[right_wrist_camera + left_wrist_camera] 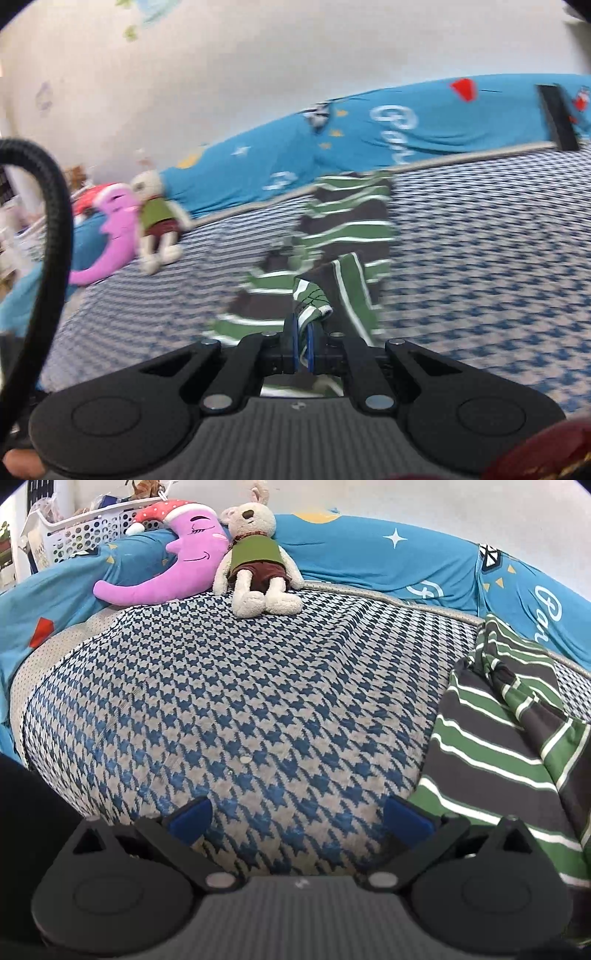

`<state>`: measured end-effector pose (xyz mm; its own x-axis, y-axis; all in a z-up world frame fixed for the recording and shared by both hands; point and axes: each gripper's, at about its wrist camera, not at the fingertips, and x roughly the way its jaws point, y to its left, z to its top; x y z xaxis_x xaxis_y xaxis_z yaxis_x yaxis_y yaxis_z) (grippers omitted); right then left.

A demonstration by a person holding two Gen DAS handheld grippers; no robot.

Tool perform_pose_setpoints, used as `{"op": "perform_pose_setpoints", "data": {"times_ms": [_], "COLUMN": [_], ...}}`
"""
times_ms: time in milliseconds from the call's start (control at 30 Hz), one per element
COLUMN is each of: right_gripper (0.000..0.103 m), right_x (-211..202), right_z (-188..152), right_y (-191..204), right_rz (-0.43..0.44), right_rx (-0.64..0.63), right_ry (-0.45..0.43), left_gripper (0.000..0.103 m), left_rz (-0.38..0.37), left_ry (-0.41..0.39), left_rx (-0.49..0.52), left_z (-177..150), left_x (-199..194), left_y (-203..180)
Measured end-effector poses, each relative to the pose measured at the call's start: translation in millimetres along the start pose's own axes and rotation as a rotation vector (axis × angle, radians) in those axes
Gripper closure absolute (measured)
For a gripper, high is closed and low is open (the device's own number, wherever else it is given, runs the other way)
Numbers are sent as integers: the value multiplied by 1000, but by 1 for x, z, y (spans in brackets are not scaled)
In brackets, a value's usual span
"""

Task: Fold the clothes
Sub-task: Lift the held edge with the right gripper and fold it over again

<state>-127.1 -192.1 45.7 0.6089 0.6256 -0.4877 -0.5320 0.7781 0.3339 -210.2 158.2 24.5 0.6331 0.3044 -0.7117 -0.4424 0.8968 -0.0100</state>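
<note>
The right gripper (303,341) has its blue pads pressed together on a bunched fold of the green, grey and white striped garment (340,229), which trails away ahead of the jaws across the houndstooth bedcover (480,258). The left gripper (297,818) hangs over bare bedcover with jaws spread wide, the garment just beside its right finger. Beyond the jaws, white script on the blue sheet (369,561) starts "Par"; the rest is cut off.

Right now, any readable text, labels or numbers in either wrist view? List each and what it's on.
"Par": white script on the blue bedding, cut off by the striped garment; the rest is hidden.
White script on the same bedding in the right wrist view: motion-blurred, possibly "Go...", not readable.
Small emblem on each gripper body: too small to read.
No numbers or brand labels legible elsewhere.
</note>
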Motion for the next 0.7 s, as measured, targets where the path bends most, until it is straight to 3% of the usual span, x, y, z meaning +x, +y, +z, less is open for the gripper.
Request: {"op": "perform_pose_setpoints", "data": {"times_ms": [367,700], "right_gripper": [95,95], "right_x": [19,50], "right_z": [-27,-57], "right_y": [79,97], "right_rz": [222,250], "right_rx": [-122,-176], "right_ry": [80,200], "left_gripper": [0,0], "left_rz": [20,22], "left_ry": [-67,-105], "left_rx": [-82,-102], "left_z": [7,9], "left_x": [-10,-16], "left_y": [18,27]}}
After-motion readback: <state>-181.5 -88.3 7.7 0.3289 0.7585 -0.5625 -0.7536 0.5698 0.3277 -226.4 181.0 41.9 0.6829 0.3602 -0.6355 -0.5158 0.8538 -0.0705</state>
